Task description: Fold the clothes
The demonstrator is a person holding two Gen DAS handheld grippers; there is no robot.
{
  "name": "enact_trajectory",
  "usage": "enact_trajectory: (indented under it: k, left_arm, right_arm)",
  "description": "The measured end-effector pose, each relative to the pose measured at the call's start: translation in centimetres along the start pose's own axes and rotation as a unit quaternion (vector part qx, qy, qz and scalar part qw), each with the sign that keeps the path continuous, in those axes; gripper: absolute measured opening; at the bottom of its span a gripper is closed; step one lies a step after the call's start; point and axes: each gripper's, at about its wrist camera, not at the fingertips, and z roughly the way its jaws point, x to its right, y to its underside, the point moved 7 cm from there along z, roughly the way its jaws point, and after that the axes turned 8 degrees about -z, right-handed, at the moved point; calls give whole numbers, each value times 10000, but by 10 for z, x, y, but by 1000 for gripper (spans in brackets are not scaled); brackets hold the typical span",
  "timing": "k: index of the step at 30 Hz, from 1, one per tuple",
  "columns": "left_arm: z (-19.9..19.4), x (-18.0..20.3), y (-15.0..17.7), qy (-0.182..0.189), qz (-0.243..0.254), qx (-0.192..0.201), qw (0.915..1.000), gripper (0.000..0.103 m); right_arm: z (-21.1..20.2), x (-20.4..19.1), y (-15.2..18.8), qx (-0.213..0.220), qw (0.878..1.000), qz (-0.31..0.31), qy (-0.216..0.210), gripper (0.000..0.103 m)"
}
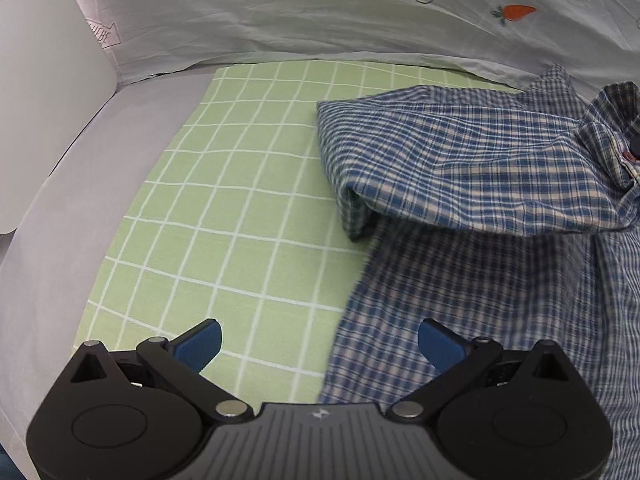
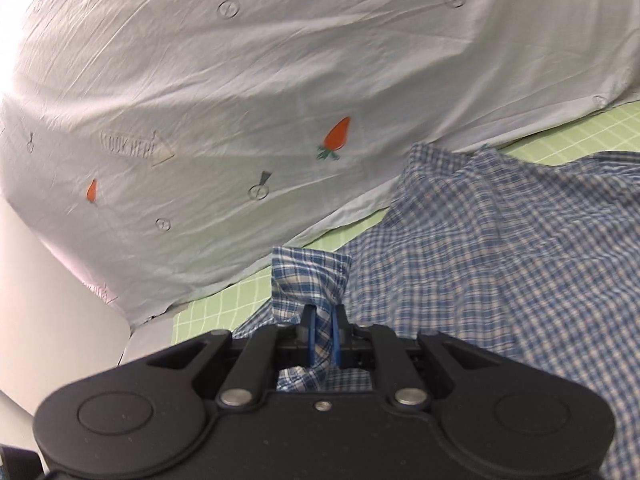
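Observation:
A blue and white plaid shirt (image 1: 472, 168) lies on a green checked sheet (image 1: 248, 184), one part folded over the rest. My left gripper (image 1: 320, 344) is open and empty, hovering over the shirt's left edge. In the right wrist view my right gripper (image 2: 323, 332) is shut on a bunched fold of the plaid shirt (image 2: 500, 248), which sticks up between the blue pads (image 2: 310, 336). In the left wrist view the right gripper's tip (image 1: 632, 148) shows at the far right, holding the lifted cloth.
A pale grey quilt with carrot prints (image 1: 360, 20) lies heaped behind the sheet, also in the right wrist view (image 2: 240, 100). A grey mattress surface (image 1: 80, 220) borders the sheet on the left, with a white board (image 1: 40, 100) beside it.

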Motion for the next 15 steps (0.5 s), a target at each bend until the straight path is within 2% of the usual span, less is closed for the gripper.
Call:
enact_trajectory:
  k: [4,8,11,15]
  left_arm:
    - [-15,63,49,398,492,-195,9978,103]
    - [-28,112,98,567,835,-405,9941,103]
    - [-32,138,122,561,874,-530,9932,103]
    - [-35,156,137,465,680,-607,9948,103]
  right_arm:
    - [-43,62,3,115,9983,342,465,8]
    - [-78,110,14,4,9958,483,778,8]
    - [-101,140,19,-81,9949,426,912,8]
    - [-121,174,20,-191,9947,369,945,8]
